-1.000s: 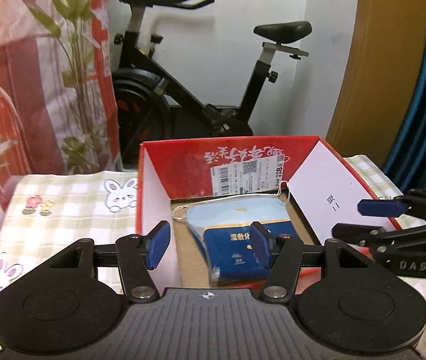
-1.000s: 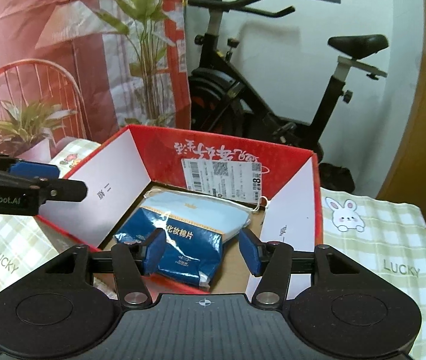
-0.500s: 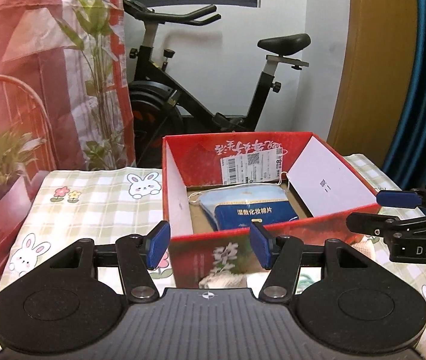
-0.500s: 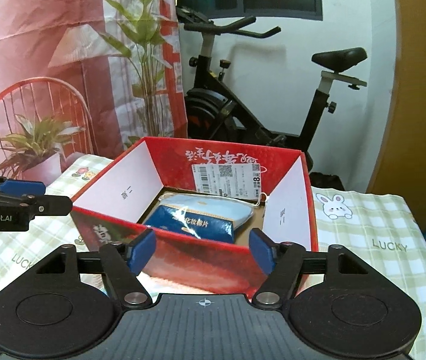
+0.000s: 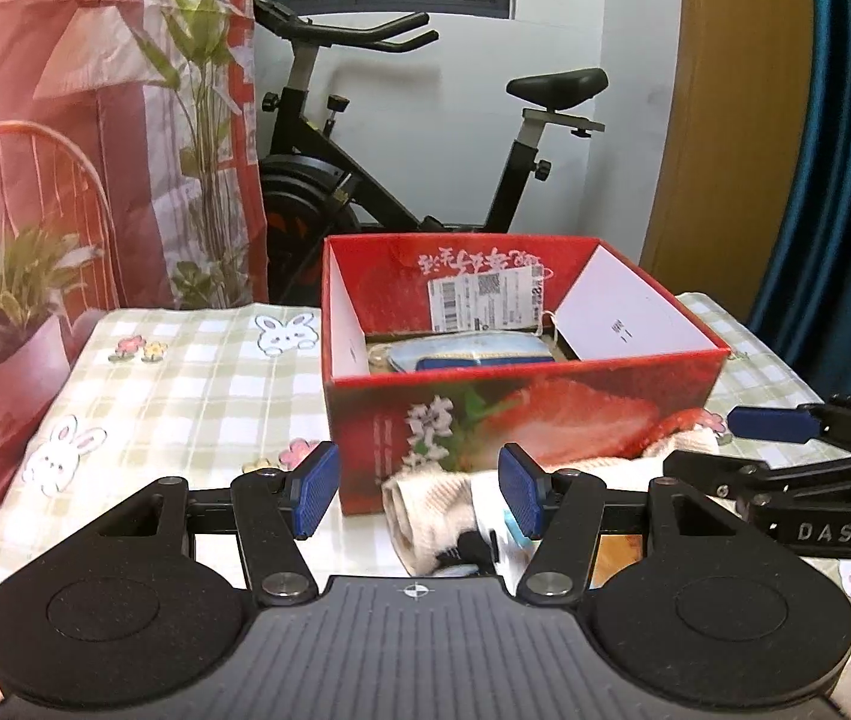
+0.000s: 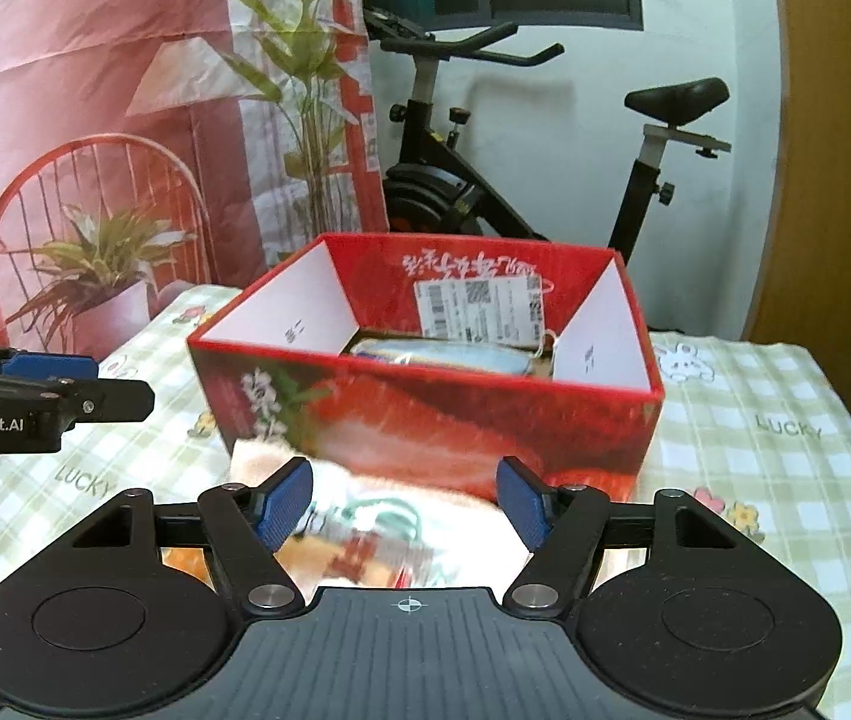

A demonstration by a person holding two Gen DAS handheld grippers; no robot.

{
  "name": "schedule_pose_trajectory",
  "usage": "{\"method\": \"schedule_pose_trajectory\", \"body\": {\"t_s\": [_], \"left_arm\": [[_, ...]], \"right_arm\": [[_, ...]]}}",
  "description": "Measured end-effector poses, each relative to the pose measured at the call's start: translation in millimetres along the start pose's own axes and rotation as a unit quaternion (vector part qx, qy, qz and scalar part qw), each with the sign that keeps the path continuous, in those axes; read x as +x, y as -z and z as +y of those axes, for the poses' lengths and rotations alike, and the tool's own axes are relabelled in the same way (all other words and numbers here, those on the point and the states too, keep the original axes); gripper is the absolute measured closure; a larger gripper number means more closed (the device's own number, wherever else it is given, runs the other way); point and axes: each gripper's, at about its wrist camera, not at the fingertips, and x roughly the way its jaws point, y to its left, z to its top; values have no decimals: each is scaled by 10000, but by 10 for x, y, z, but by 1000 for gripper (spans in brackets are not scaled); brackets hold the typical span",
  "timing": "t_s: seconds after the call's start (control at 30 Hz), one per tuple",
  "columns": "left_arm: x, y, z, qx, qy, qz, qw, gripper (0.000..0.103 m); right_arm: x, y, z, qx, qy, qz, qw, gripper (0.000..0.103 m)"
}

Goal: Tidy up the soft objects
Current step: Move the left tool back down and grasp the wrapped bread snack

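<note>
Both tongs gape w/ nothing gripped: left tongs (image 5: 419,495), right tongs (image 6: 404,495), whose jaws were just opening. Left view shows blue pack (image 5: 485,363) in red box (image 5: 521,414); only the right view shows cartoon-print cloth (image 6: 377,534) atop cream towel (image 6: 263,459), on worktop (image 6: 755,420) touching the box front.

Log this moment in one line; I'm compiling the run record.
left gripper: open, empty | right gripper: open, empty | red box: holds blue packet | cream socks: on table, outside box

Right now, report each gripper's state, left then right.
Left gripper: jaws open, holding nothing; a cream sock lies beyond them.
Right gripper: jaws open, have just been opening, holding nothing; soft items lie below.
</note>
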Motion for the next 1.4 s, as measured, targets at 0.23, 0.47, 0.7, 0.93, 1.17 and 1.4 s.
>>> {"method": "schedule_pose_trajectory", "body": {"t_s": [0.23,0.47,0.7,0.93,1.17,1.4], "left_arm": [[-37,127,-34,-7,80,67,9999,42],[-26,187,-44,-71,148,134,9998,42],[14,242,10,-293,272,284,9988,43],[65,285,-32,-377,498,390,9973,43],[357,400,-173,-440,1069,899,9892,43],[642,472,-247,-670,1456,1141,9805,43]], "right_arm": [[-64,159,23,3,1,108,9999,41],[-90,282,-2,37,-16,220,9997,42],[-147,385,-35,25,-35,294,9996,42],[-96,434,26,-83,-220,419,9988,42],[74,527,153,-299,-595,733,9951,47],[176,573,182,-445,-824,788,9925,38]]}}
